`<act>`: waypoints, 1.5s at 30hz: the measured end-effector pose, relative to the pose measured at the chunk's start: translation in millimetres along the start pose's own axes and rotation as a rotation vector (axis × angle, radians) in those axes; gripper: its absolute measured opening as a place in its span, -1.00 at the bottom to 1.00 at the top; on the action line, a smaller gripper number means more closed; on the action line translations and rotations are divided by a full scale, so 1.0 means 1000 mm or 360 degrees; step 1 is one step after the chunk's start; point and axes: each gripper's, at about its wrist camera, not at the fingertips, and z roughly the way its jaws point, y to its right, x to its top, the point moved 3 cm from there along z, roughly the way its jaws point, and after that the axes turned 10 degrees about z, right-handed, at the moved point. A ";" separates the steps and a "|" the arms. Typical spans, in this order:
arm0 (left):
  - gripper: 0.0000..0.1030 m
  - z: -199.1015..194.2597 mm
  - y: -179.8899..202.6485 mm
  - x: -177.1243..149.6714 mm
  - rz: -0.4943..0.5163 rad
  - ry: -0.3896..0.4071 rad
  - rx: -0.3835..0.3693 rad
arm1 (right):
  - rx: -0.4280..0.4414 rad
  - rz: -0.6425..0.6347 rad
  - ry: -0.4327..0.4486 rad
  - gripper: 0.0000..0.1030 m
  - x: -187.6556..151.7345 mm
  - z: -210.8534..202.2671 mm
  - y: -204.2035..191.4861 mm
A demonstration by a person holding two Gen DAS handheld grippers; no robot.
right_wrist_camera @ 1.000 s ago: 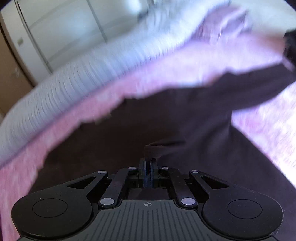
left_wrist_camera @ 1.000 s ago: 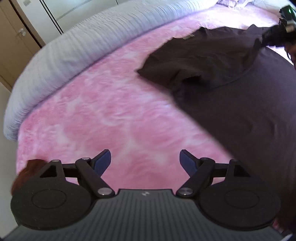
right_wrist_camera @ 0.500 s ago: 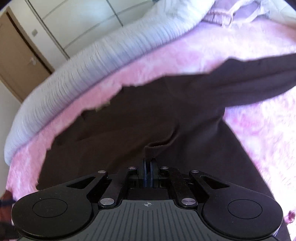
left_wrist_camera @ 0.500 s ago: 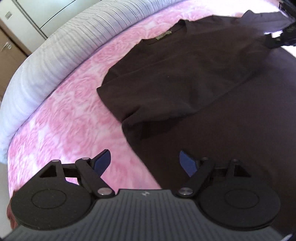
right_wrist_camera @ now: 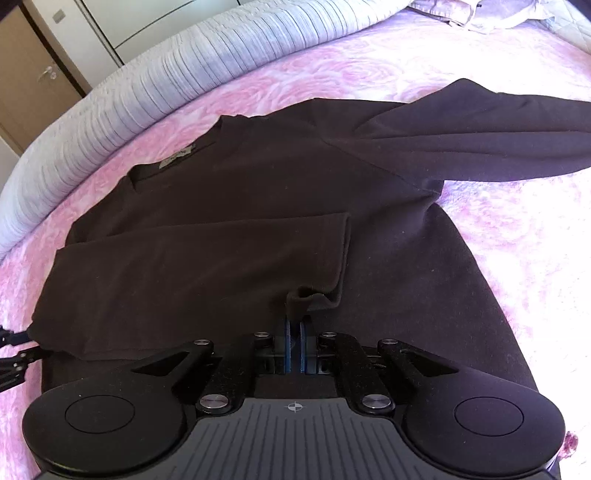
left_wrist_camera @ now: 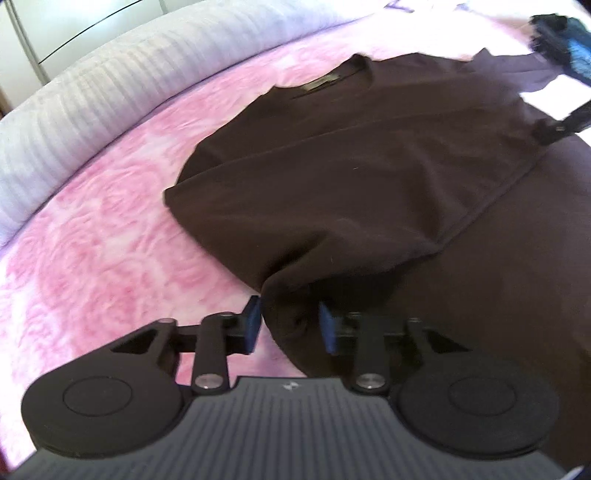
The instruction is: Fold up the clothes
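1. Left wrist view: one half-closed left gripper (left_wrist_camera: 290, 325) now straddles a bunched fold of the dark brown long-sleeved shirt (left_wrist_camera: 369, 177) at its near left edge. A second ago its fingers were wide apart over bare pink bedspread (left_wrist_camera: 110, 229), so it has moved in and narrowed; the blue pads (left_wrist_camera: 252, 325) flank the cloth but do not yet pinch it. The shirt lies on the bed with its left sleeve folded across the chest, the neck label (left_wrist_camera: 320, 83) facing up.
2. Right wrist view: the right gripper (right_wrist_camera: 294, 341) stays clamped on the cuff (right_wrist_camera: 308, 299) of that folded-over sleeve, which has been carried across the body since a second ago. The right sleeve (right_wrist_camera: 480, 136) lies spread outward on the bedspread, unfolded. A ribbed white duvet (right_wrist_camera: 184, 85) rings the far edge and crumpled pale laundry (right_wrist_camera: 461, 14) sits beyond, both well apart from the shirt; nothing blocks it.
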 end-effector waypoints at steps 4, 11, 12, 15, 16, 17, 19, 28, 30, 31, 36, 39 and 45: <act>-0.50 -0.002 -0.009 -0.002 -0.0048 0.0048 -0.0066 | -0.0017 0.0002 -0.0009 -0.95 0.003 0.004 -0.001; -0.90 0.002 -0.026 0.004 -0.0031 0.0027 -0.0160 | -0.0038 -0.0009 -0.0010 -0.95 0.004 0.005 -0.001; -0.92 0.001 -0.027 0.003 -0.0036 0.0011 -0.0138 | -0.0041 -0.0003 -0.0003 -0.95 0.005 0.004 -0.001; -0.93 -0.012 -0.029 -0.005 -0.0250 -0.0040 0.0046 | -0.0050 0.0014 0.0024 -0.95 0.005 0.002 0.000; -0.93 -0.016 -0.027 -0.010 -0.0360 -0.0056 0.0108 | -0.0052 0.0020 0.0030 -0.95 0.004 0.000 0.000; -0.93 -0.018 -0.022 -0.013 -0.0448 -0.0076 0.0156 | -0.0055 0.0027 0.0030 -0.95 0.003 -0.001 0.001; -0.94 -0.017 -0.011 -0.018 -0.0587 -0.0127 0.0243 | -0.0062 0.0046 0.0014 -0.95 -0.001 0.000 0.003; -1.00 -0.014 -0.016 -0.027 -0.0949 -0.0230 0.0323 | -0.0050 0.0088 0.0005 -0.95 0.002 -0.004 0.010; -1.00 -0.021 -0.011 -0.022 -0.0888 -0.0221 0.0298 | -0.0043 0.0103 0.0016 -0.95 0.003 -0.005 0.011; -1.00 -0.024 -0.008 -0.019 -0.0857 -0.0216 0.0286 | -0.0042 0.0104 0.0029 -0.95 0.003 -0.006 0.011; -0.95 -0.040 0.005 -0.005 -0.0704 -0.0193 0.0224 | -0.0050 0.0188 -0.0010 -0.93 0.000 -0.003 0.021; -0.91 -0.047 0.016 0.006 -0.0609 -0.0176 0.0179 | -0.0133 0.0252 0.0016 -0.71 0.004 -0.017 0.032; -0.84 -0.034 0.060 0.060 -0.0401 -0.0109 0.0035 | -0.0282 0.0489 0.0224 -0.22 0.044 -0.073 0.108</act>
